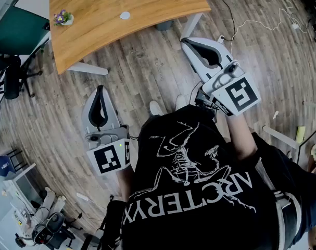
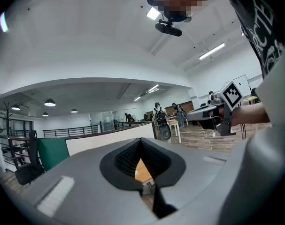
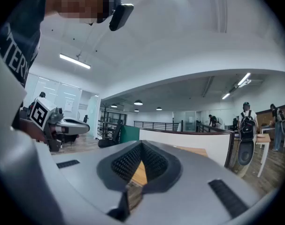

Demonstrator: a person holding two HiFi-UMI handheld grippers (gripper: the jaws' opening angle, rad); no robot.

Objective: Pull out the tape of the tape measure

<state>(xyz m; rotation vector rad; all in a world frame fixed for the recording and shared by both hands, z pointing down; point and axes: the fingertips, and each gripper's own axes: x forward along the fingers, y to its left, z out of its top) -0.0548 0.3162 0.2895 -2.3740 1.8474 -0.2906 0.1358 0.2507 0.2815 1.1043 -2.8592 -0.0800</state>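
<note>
The left tool (image 1: 100,94) and the right tool (image 1: 191,45) are both pressing their jaws together on nothing; they are hanging over the wooden floor (image 1: 147,66); a small white round thing (image 1: 125,15), maybe the tape measure, is lying on the surface (image 1: 158,7) ahead of both tools, well apart from them; I am guessing it is light and hard, with a thin bendy tape; 1 tool should be holding the case while the other is pinching the tape's tip; the surface's curved edge is lying between; open floor is waiting all around.
</note>
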